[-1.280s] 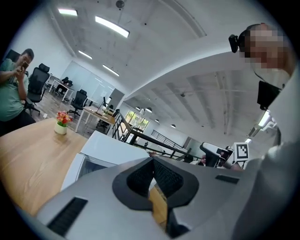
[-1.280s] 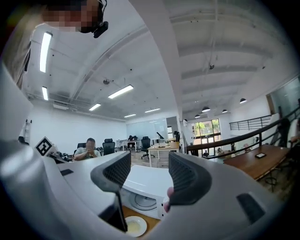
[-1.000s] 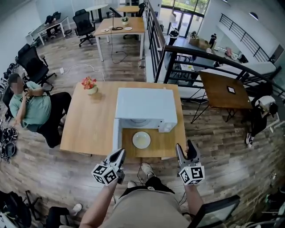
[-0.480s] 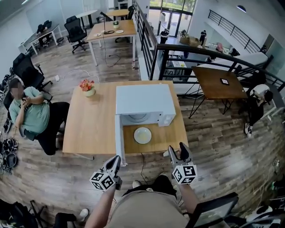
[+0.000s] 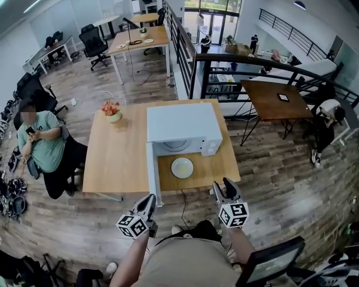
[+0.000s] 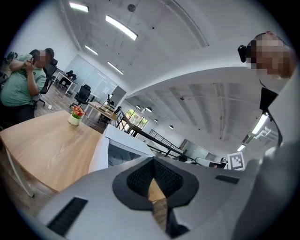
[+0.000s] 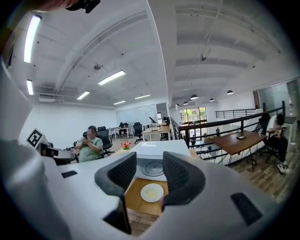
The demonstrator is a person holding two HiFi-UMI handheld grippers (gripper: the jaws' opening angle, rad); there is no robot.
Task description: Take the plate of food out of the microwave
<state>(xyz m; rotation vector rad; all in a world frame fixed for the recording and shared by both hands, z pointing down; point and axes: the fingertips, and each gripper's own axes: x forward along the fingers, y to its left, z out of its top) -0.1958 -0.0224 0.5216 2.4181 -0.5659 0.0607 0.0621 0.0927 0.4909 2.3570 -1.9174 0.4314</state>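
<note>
The left gripper (image 5: 150, 200) has its jaws pressed fully together on nothing, short of the desk (image 5: 115, 160) edge. The microwave (image 5: 182, 130) door (image 5: 151, 176) stands open just ahead of them. The plate (image 5: 182, 167) lies on the desk before the microwave, ahead and right of the left jaws. It is ahead of the right gripper (image 5: 222, 186) and well apart from it. The right jaws stand partly open and have just been closing, with nothing between them.

The room is being lit by ceiling strip lights (image 7: 111, 77) and tall windows (image 5: 216, 5) at the far end, while the wood-plank floor (image 5: 280, 185) is being occupied by desks (image 5: 140, 39), black office chairs (image 5: 92, 39), a dark brown table (image 5: 275, 101) and a black railing (image 5: 187, 61).
</note>
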